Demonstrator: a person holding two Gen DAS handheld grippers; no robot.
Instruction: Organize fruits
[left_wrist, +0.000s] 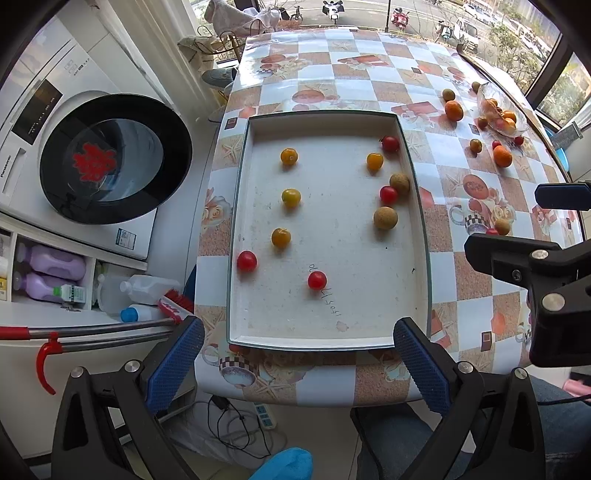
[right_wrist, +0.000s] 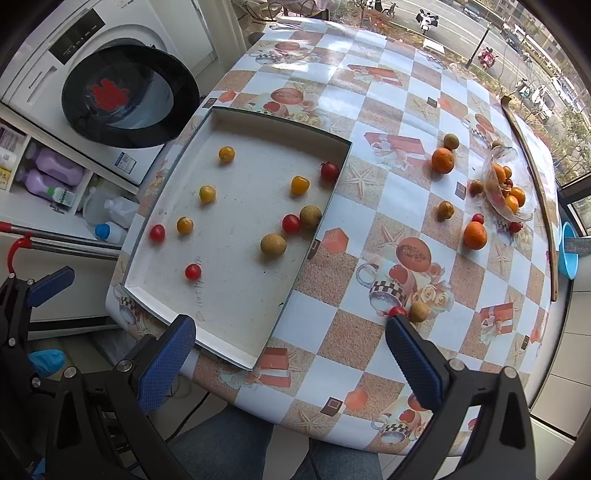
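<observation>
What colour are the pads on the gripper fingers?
Blue with a fine grid texture, on black frames; the left hand-held gripper pads show it best in the left wrist view.

My white tray (left_wrist: 328, 338) lies flat on the table near the edge closest to me. On its left side sit three yellow cherry tomatoes (left_wrist: 291, 196) in a loose column, with two red cherry tomatoes (left_wrist: 317, 280) below them. Along its right wall cluster a yellow one, two red ones and two brown longans (left_wrist: 385, 218). Well apart to the right, two oranges (right_wrist: 442, 160) (small, mandarin-like) lie loose beside a clear plastic bag (right_wrist: 508, 184) holding more fruit.
</observation>
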